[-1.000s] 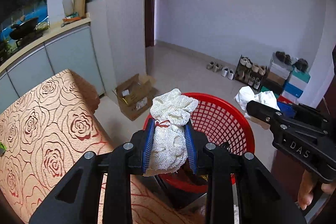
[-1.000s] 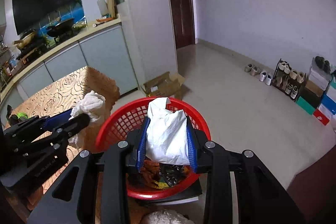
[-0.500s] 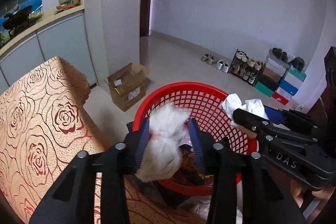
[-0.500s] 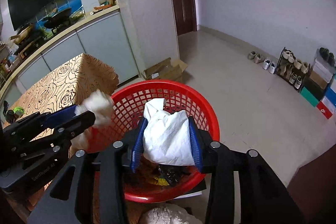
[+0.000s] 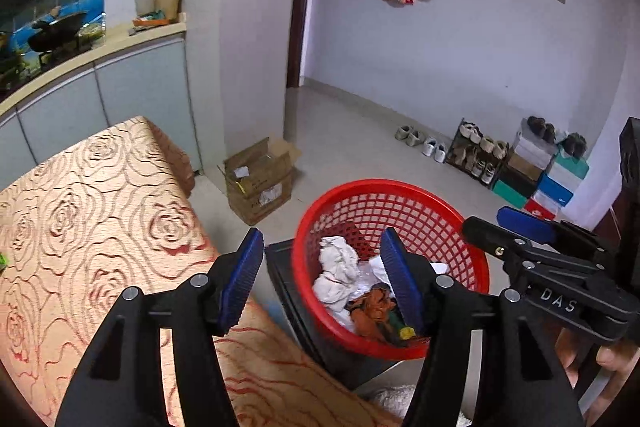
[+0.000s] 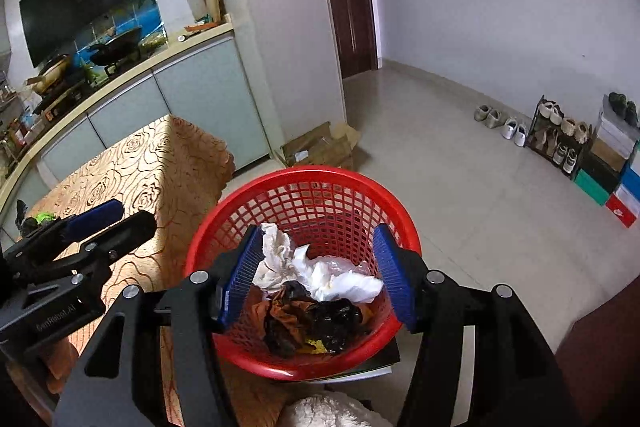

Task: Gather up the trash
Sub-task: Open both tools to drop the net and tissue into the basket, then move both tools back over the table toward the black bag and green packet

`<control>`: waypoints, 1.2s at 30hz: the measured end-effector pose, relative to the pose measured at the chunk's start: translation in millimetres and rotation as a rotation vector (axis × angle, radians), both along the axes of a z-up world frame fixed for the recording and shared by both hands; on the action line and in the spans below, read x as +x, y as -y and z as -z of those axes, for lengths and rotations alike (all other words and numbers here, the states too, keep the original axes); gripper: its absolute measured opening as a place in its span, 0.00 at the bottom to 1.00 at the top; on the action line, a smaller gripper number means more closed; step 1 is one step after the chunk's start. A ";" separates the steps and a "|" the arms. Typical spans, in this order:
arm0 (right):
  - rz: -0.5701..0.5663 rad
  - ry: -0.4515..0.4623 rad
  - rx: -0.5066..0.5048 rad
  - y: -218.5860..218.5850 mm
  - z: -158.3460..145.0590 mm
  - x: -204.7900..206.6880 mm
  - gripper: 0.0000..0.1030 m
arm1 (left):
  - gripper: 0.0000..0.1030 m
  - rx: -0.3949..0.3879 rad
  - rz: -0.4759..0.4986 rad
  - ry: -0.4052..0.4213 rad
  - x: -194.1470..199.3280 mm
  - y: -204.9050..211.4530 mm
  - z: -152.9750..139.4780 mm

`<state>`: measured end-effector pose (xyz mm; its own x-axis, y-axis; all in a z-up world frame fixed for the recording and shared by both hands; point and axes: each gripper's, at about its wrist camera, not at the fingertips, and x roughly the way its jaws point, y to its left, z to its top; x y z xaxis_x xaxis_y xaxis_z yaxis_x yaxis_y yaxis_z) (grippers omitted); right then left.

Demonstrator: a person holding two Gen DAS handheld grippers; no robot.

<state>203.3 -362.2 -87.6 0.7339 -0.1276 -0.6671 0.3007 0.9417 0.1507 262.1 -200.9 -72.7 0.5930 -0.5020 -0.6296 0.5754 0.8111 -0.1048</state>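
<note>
A red mesh basket [image 5: 400,189] [image 6: 312,179] stands on a dark seat beside the table. Inside lie a white net cloth [image 5: 338,269] [image 6: 276,255], a crumpled white tissue [image 6: 344,277], and brown and black scraps [image 6: 316,319]. My left gripper [image 5: 322,281] is open and empty, just above the basket's near left rim. My right gripper [image 6: 316,273] is open and empty, directly over the basket. Each gripper shows in the other's view, the right [image 5: 532,227] and the left [image 6: 96,215].
A table with an orange rose-pattern cloth [image 5: 88,211] [image 6: 140,163] lies left of the basket. A small green item [image 6: 42,217] sits on it far left. An open cardboard box [image 5: 260,179] is on the floor behind. Shoes and a shoe rack [image 5: 480,155] line the far wall.
Both grippers opened. The white net cloth dropped from the left one and the white tissue from the right one; both now lie in the basket.
</note>
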 end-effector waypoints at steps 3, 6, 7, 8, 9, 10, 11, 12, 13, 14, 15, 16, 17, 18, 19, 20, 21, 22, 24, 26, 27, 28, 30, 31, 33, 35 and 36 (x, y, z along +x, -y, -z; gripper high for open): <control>-0.006 0.014 -0.006 -5.9 -5.2 -2.9 0.54 | 0.58 -0.004 -0.024 0.019 -4.0 -12.1 -5.4; -0.011 0.021 -0.016 -8.9 -9.4 -3.9 0.54 | 0.58 -0.012 -0.045 0.034 -8.6 -21.9 -11.2; -0.013 0.023 -0.019 -10.6 -11.0 -4.5 0.54 | 0.59 -0.014 -0.052 0.039 -9.7 -24.9 -12.9; -0.015 0.026 -0.023 -12.3 -12.4 -5.1 0.54 | 0.60 -0.017 -0.062 0.046 -11.6 -29.3 -15.1; -0.017 0.028 -0.024 -13.2 -13.1 -5.4 0.54 | 0.61 -0.018 -0.068 0.051 -12.3 -31.7 -16.5; -0.019 0.032 -0.025 -14.7 -14.6 -6.4 0.54 | 0.62 -0.020 -0.074 0.056 -13.7 -34.7 -17.8; -0.022 0.035 -0.028 -16.4 -15.9 -7.3 0.54 | 0.62 -0.021 -0.078 0.059 -15.0 -37.6 -18.7; -0.024 0.037 -0.030 -17.6 -16.5 -8.4 0.54 | 0.62 -0.023 -0.084 0.063 -17.0 -41.3 -20.1; -0.028 0.039 -0.033 -19.7 -17.9 -9.1 0.54 | 0.62 -0.024 -0.091 0.067 -19.0 -44.9 -21.3; -0.031 0.041 -0.034 -21.5 -18.7 -9.4 0.55 | 0.62 -0.025 -0.096 0.069 -20.1 -47.7 -22.1; -0.034 0.043 -0.035 -24.1 -19.7 -9.9 0.55 | 0.62 -0.028 -0.104 0.072 -21.8 -52.1 -23.6; -0.039 0.046 -0.039 -27.7 -21.3 -10.6 0.56 | 0.63 -0.029 -0.111 0.077 -24.1 -56.5 -24.7; -0.044 0.049 -0.043 -30.9 -22.6 -11.0 0.56 | 0.63 -0.030 -0.119 0.083 -25.9 -60.9 -25.7; -0.049 0.050 -0.045 -33.8 -23.8 -10.9 0.58 | 0.63 -0.028 -0.130 0.090 -27.8 -65.8 -27.5; -0.056 0.054 -0.048 -37.3 -25.5 -10.8 0.59 | 0.64 -0.027 -0.139 0.097 -29.7 -70.7 -28.9; -0.061 0.057 -0.051 -40.6 -27.1 -10.5 0.59 | 0.64 -0.024 -0.150 0.106 -31.8 -76.5 -30.3; -0.067 0.061 -0.054 -43.8 -28.4 -10.2 0.59 | 0.64 -0.022 -0.159 0.114 -33.4 -82.2 -32.4; -0.076 0.065 -0.057 -48.3 -30.5 -9.8 0.59 | 0.65 -0.021 -0.166 0.119 -34.3 -86.5 -33.8; -0.090 0.071 -0.061 -57.7 -33.8 -8.6 0.59 | 0.65 -0.016 -0.196 0.134 -37.4 -100.8 -37.7; -0.109 0.080 -0.067 -68.4 -37.0 -7.2 0.60 | 0.66 -0.016 -0.226 0.143 -38.7 -114.4 -41.0; -0.118 0.082 -0.069 -72.9 -38.4 -5.9 0.60 | 0.66 -0.018 -0.237 0.145 -39.5 -120.1 -42.0; -0.130 0.085 -0.070 -79.0 -40.1 -4.4 0.60 | 0.66 -0.020 -0.251 0.147 -40.0 -127.7 -43.1; -0.151 0.090 -0.072 -88.5 -43.0 -1.7 0.60 | 0.66 -0.021 -0.277 0.150 -40.6 -140.3 -44.3; -0.164 0.093 -0.075 -95.0 -44.3 0.0 0.60 | 0.66 -0.021 -0.292 0.152 -41.1 -148.4 -44.8; -0.184 0.100 -0.075 -105.3 -46.2 2.5 0.60 | 0.66 -0.020 -0.316 0.155 -41.6 -160.4 -45.7; -0.201 0.102 -0.073 -114.6 -47.6 5.4 0.60 | 0.66 -0.018 -0.348 0.160 -42.4 -175.0 -46.4; -0.211 0.102 -0.073 -119.4 -47.2 6.7 0.60 | 0.66 -0.018 -0.362 0.161 -43.0 -181.0 -46.7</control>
<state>209.9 -242.8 -40.4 0.8124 -0.0099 -0.5830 0.0834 0.9916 0.0993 219.1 -19.9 -26.0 0.8241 -0.2528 -0.5070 0.2630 0.9633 -0.0528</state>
